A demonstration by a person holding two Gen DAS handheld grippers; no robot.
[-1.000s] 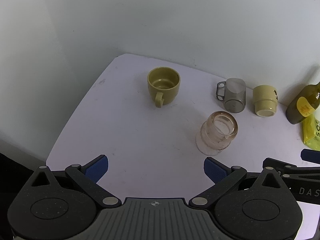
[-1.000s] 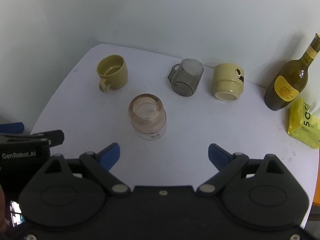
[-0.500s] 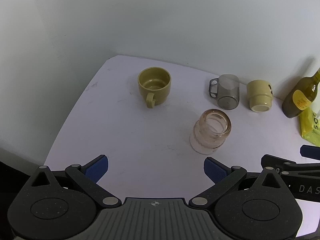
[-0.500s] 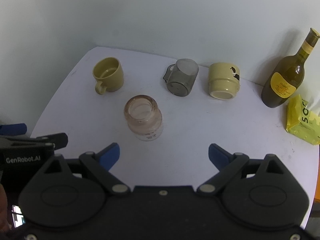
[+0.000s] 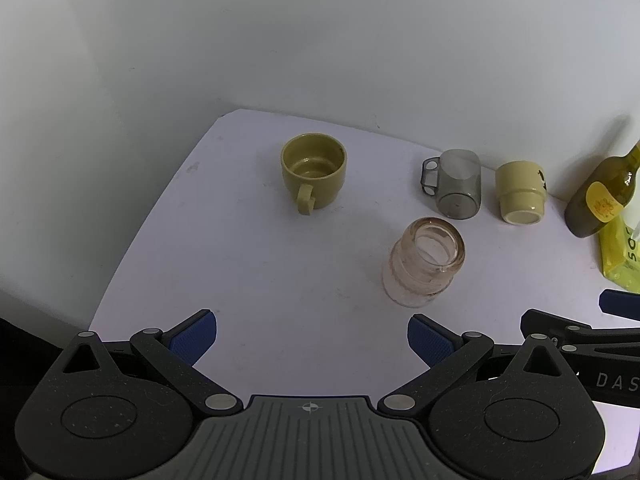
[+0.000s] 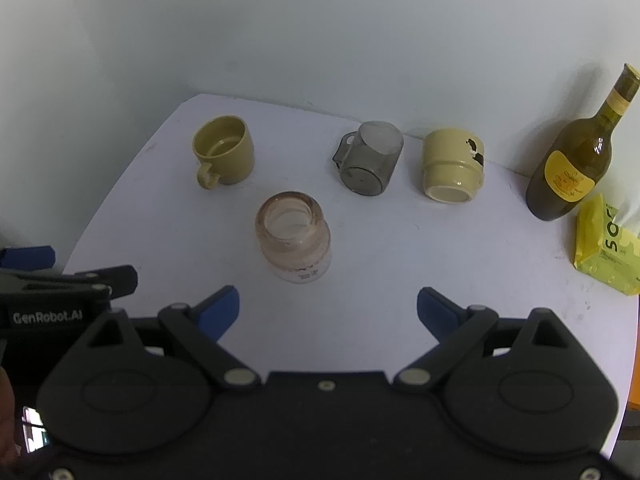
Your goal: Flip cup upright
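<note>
A clear pinkish glass cup (image 5: pixel 423 262) (image 6: pixel 294 236) stands on the white table, its narrow end up. A grey see-through mug (image 5: pixel 454 183) (image 6: pixel 370 158) and a cream cup (image 5: pixel 519 192) (image 6: pixel 452 165) stand mouth down near the back wall. An olive mug (image 5: pixel 314 170) (image 6: pixel 224 151) stands upright at the back left. My left gripper (image 5: pixel 312 338) is open and empty, near the table's front edge. My right gripper (image 6: pixel 328 307) is open and empty, just in front of the glass cup.
A dark green bottle with a yellow label (image 5: pixel 600 200) (image 6: pixel 576 160) stands at the back right against the wall. A yellow tissue pack (image 5: pixel 618 248) (image 6: pixel 606 246) lies beside it. The table edge (image 5: pixel 132 248) curves away on the left.
Both grippers have pulled back and risen a little, so the cups look smaller and farther. Both stay open. Nothing on the table has moved.
</note>
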